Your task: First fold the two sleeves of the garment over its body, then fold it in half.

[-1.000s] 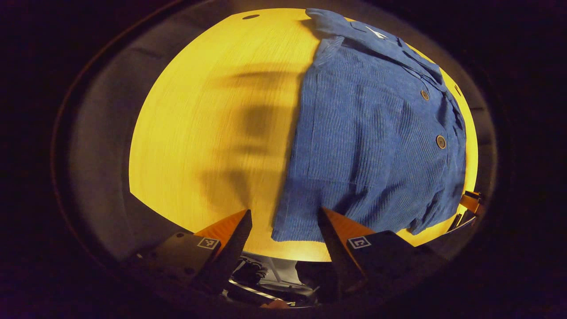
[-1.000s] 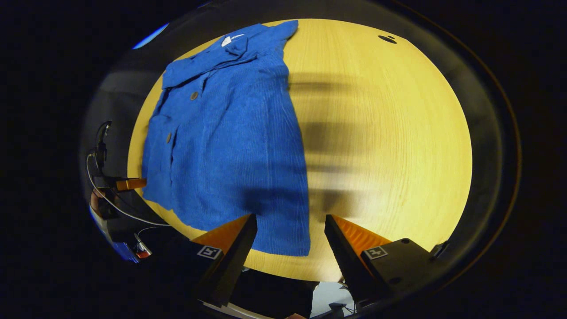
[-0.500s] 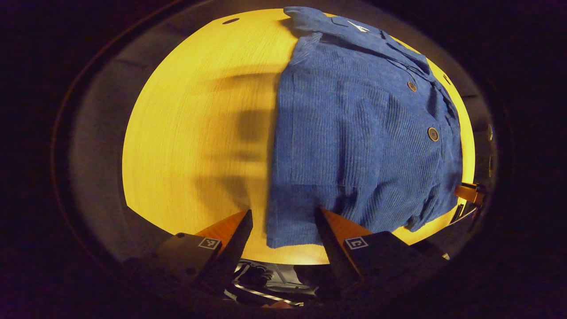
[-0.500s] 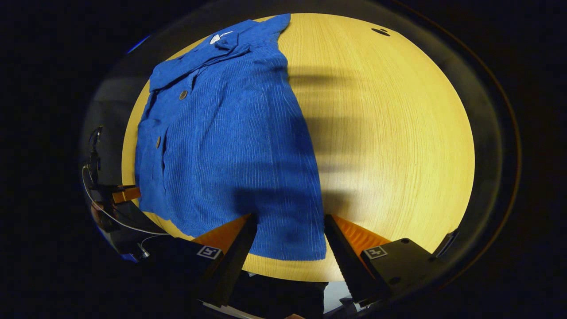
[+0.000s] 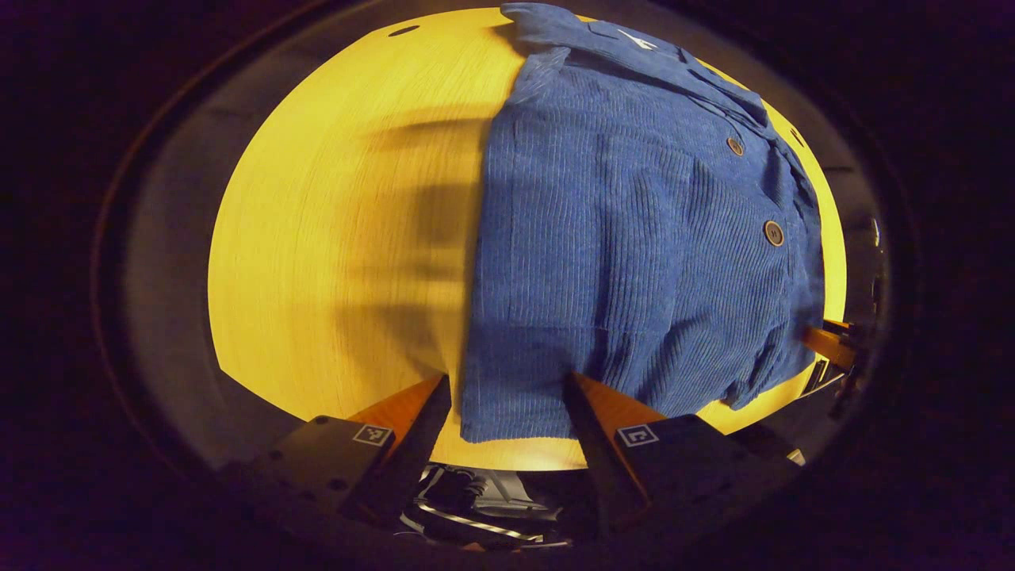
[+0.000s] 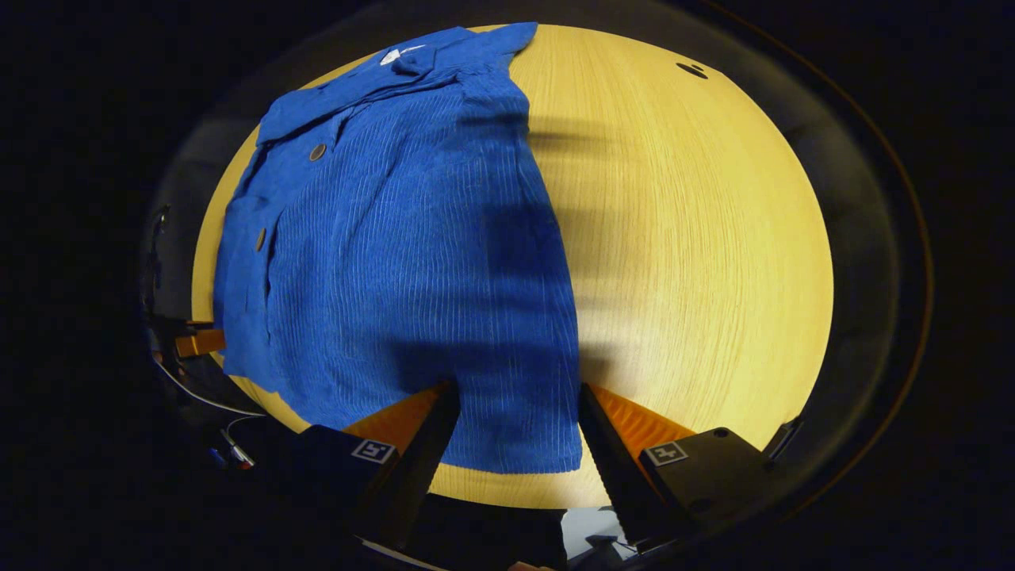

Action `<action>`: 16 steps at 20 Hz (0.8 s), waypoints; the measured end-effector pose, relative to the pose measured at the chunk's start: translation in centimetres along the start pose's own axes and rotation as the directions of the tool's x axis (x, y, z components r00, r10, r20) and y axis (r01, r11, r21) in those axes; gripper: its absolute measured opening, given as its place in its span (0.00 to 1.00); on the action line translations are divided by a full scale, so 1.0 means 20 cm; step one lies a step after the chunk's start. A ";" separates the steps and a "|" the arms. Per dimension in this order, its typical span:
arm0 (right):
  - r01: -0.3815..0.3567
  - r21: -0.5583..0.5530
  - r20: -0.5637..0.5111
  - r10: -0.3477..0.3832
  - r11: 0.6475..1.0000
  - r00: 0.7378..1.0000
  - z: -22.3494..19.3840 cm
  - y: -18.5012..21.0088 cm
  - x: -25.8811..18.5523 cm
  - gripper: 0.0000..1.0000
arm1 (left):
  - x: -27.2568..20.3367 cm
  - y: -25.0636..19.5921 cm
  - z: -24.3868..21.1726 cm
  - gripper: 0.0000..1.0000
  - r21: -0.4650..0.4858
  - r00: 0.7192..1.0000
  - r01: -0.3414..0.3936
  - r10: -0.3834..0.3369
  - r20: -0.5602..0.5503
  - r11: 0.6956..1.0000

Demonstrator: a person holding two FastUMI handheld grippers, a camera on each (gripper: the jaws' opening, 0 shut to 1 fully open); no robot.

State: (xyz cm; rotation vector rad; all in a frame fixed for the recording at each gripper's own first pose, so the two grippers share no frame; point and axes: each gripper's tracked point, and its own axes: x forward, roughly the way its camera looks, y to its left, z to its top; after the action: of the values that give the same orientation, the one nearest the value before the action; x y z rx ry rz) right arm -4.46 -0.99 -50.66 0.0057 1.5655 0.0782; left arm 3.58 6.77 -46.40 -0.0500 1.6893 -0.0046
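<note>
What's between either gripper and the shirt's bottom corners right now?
Nothing visible. The left gripper and right gripper each hang open over a bottom corner of the blue shirt, with bare wooden table beside it.

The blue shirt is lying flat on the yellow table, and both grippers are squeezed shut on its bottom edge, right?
Not quite. The blue shirt does lie flat on the yellow table, but the grippers are not squeezed shut. The left gripper view shows the left gripper open with the hem corner between its fingers, and the right gripper view shows the right gripper open the same way.
</note>
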 end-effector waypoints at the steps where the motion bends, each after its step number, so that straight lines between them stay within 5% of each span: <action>1: 0.005 -0.003 0.011 -0.005 1.000 1.000 0.00 0.00 0.00 0.97 | -0.01 0.00 0.00 0.85 0.011 1.000 0.000 0.000 0.000 1.000; 4: 0.000 -0.009 0.028 0.000 1.000 1.000 0.00 0.00 0.00 0.99 | -0.01 -0.02 0.02 0.75 0.035 1.000 0.005 -0.005 -0.008 0.999; 6: -0.016 -0.021 -0.014 0.015 1.000 1.000 -0.02 0.00 0.01 0.99 | -0.01 -0.08 0.03 0.51 0.053 1.000 0.024 -0.023 -0.007 0.998; 7: -0.049 0.007 -0.035 0.050 0.999 0.998 -0.02 0.03 0.00 0.68 | -0.02 -0.13 0.04 0.39 0.061 0.998 0.057 -0.058 0.006 0.997; 8: -0.106 0.067 -0.056 0.110 0.992 0.992 -0.04 0.09 0.00 0.37 | -0.03 -0.13 0.05 0.02 0.075 0.998 0.047 -0.049 0.030 0.996; 9: -0.137 0.082 -0.065 0.142 0.987 0.988 -0.03 0.11 -0.01 0.06 | -0.01 -0.13 0.05 0.01 0.103 0.998 0.040 -0.044 0.041 0.994; 16: -0.249 0.166 0.039 0.246 0.954 0.968 0.01 0.13 -0.10 0.06 | -0.05 -0.14 0.05 0.01 0.069 0.982 0.133 -0.141 0.128 0.989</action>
State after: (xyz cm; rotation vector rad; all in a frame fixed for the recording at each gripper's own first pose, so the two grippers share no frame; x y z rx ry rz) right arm -4.30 1.56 -48.47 0.3371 1.5432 0.1416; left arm 4.87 4.11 -45.35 -0.1188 1.5495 -0.1520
